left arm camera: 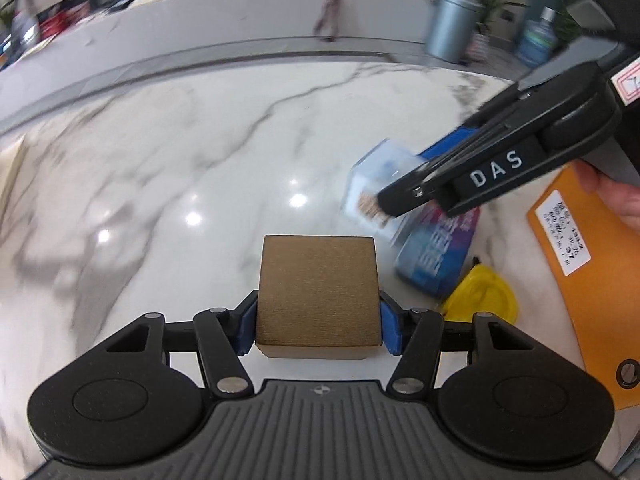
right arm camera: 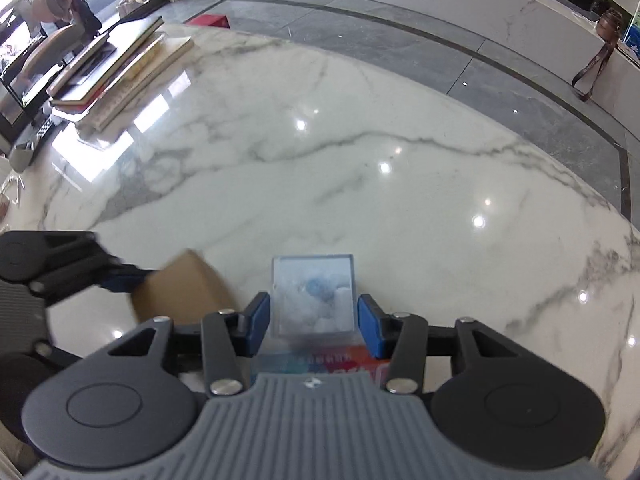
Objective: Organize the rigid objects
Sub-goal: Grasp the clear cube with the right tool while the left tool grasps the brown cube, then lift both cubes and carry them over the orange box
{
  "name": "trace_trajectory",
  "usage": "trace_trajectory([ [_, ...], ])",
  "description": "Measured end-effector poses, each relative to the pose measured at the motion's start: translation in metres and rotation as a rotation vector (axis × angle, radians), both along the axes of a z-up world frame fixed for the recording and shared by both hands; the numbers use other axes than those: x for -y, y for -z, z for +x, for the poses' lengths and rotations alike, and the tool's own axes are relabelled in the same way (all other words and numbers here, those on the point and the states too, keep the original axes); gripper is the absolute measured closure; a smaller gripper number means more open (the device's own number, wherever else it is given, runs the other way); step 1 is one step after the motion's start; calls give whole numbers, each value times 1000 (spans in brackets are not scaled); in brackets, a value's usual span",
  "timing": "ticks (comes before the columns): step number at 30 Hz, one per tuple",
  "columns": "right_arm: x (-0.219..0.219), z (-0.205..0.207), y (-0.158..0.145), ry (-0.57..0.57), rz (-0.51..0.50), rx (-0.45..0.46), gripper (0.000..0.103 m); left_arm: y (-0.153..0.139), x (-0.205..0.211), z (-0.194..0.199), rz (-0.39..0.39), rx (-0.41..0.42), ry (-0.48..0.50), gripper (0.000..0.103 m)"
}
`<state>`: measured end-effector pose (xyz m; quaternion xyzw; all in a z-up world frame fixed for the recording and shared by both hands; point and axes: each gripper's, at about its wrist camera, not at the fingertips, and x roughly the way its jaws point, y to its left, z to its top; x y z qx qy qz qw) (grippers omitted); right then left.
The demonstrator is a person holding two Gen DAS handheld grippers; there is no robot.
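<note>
We see both hand-held grippers low over the white marbled table, each with a box between its blue pads. The left hand-held gripper is clamped on a brown cardboard box; its pads press both side walls, though we cannot tell whether the box is lifted or resting on the table. The right hand-held gripper straddles a clear plastic box with pale blue and white contents. On the left its pad is at the wall, on the right a slim gap shows, so we judge this grip not yet made. That clear box sits on or just over a colourful printed carton, with a yellow round lid-like item and an orange envelope just beside it near the table edge. A stack of books lies well apart at the far side. We judge the organizing barely under way: two boxes are in hand, nothing looks grouped, and the clustered items remain to be sorted.
</note>
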<state>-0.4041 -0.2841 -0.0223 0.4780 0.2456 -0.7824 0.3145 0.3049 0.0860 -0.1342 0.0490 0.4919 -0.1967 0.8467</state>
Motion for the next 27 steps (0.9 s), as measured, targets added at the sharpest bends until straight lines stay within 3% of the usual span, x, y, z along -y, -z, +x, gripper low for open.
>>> trace_trajectory([
  [2,2,1,2,0,2,-9,52,-1,-6,-7,7,-12,-43,36],
  [4,6,1,2,1,3,-39,44,-3,-12,-14,16,-31,-92,36],
  [6,8,-1,2,15,2,-33,54,-5,-15,-19,19,-45,-124,35],
  [10,6,9,1,35,-7,-22,54,-3,-11,-16,34,-47,-167,30],
  [12,2,22,-5,41,-24,-48,55,-1,-6,-14,47,-44,-181,35],
  [17,-11,57,-36,33,-97,-104,55,-6,-8,-22,21,-53,-228,36],
  [21,-31,84,-64,56,-166,-116,55,-33,-12,-46,-27,-23,-261,36],
  [27,-90,140,-106,131,-313,-129,55,-105,0,-102,-168,71,-245,36],
])
